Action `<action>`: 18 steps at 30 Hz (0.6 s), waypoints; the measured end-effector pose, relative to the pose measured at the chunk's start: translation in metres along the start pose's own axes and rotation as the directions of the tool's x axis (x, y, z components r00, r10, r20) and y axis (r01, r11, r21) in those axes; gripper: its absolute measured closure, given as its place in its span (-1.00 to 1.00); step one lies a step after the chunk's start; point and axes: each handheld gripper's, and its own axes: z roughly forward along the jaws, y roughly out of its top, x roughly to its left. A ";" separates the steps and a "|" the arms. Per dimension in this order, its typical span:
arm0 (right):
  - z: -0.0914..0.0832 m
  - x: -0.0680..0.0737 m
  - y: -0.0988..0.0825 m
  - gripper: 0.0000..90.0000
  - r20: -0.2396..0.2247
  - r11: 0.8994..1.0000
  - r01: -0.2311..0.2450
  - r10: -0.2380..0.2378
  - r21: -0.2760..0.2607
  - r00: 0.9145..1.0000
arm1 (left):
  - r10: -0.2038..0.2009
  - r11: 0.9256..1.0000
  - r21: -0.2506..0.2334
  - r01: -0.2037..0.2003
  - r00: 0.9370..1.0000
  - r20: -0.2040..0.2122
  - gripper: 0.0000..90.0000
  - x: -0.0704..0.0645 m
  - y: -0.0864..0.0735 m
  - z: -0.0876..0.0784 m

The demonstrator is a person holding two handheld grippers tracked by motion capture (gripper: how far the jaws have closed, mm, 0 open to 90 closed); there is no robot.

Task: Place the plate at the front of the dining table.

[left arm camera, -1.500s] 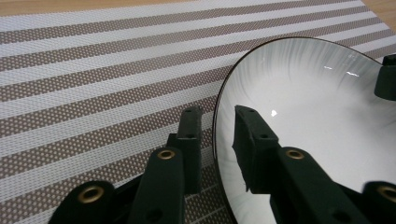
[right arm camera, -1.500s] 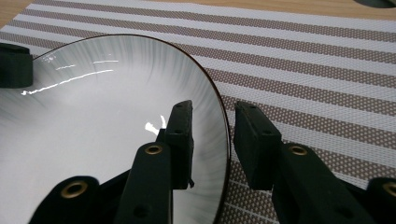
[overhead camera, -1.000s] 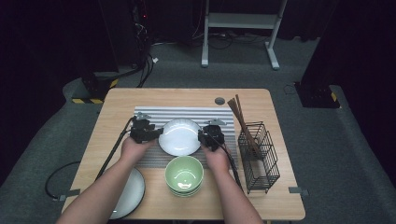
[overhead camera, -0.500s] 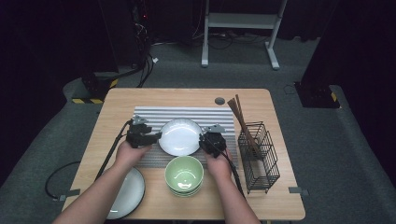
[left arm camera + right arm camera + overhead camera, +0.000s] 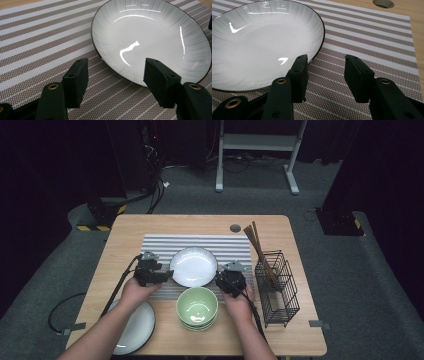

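- Both grippers have drawn back from the white plate (image 5: 193, 266) toward the near edge of the table (image 5: 150, 225) since the earlier frames, where they sat against its left and right rims; the plate itself lies where it did, on the striped mat (image 5: 227, 245).
- The left gripper (image 5: 167, 277) sits just beside the plate's left rim. Its jaws have just been opening and stand apart, with nothing gripped; in the left gripper view the rim (image 5: 117, 72) lies between and just past them, untouched.
- The right gripper (image 5: 220, 279) sits just beside the plate's right rim, jaws also just opened and holding nothing; in the right gripper view one jaw overlaps the rim (image 5: 322, 37), the other stands over bare mat (image 5: 374, 47).
- The plate is empty and glossy.
- Near the person, between the two hands, stands a stack of green bowls (image 5: 197, 306), the top one empty.
- A second plate (image 5: 137, 327) lies at the near left corner, partly under the left forearm.
- To the right stands a black wire rack (image 5: 280, 290) with dark chopsticks (image 5: 255, 240) leaning out of it.
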 end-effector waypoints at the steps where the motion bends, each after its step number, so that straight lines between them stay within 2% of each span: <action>1: -0.002 0.000 -0.001 0.19 0.001 1.000 -0.009 0.009 -0.003 1.000 | -0.006 1.000 0.000 0.006 1.000 0.003 -0.24 -0.001 0.000 -0.001; 5: -0.012 0.000 -0.006 0.16 0.015 1.000 -0.014 0.014 -0.006 1.000 | -0.015 1.000 -0.019 0.016 1.000 0.007 -0.28 -0.004 -0.002 -0.007; 9: -0.023 -0.001 -0.010 0.14 0.021 1.000 -0.020 0.021 -0.019 1.000 | 0.001 1.000 -0.015 -0.001 1.000 0.004 -0.31 -0.005 -0.003 -0.013; 12: -0.029 -0.001 -0.013 0.13 0.020 0.999 -0.034 0.034 -0.023 0.999 | -0.015 1.000 -0.019 0.015 1.000 0.010 -0.29 -0.006 -0.003 -0.018; 15: -0.031 0.001 -0.016 0.13 0.025 1.000 -0.022 0.022 -0.019 0.999 | -0.004 1.000 -0.021 0.004 1.000 0.004 -0.27 -0.007 -0.006 -0.022; 18: -0.034 0.003 -0.020 0.11 0.021 1.000 -0.011 0.011 -0.018 1.000 | -0.014 1.000 -0.023 0.015 1.000 0.009 -0.29 -0.007 -0.008 -0.025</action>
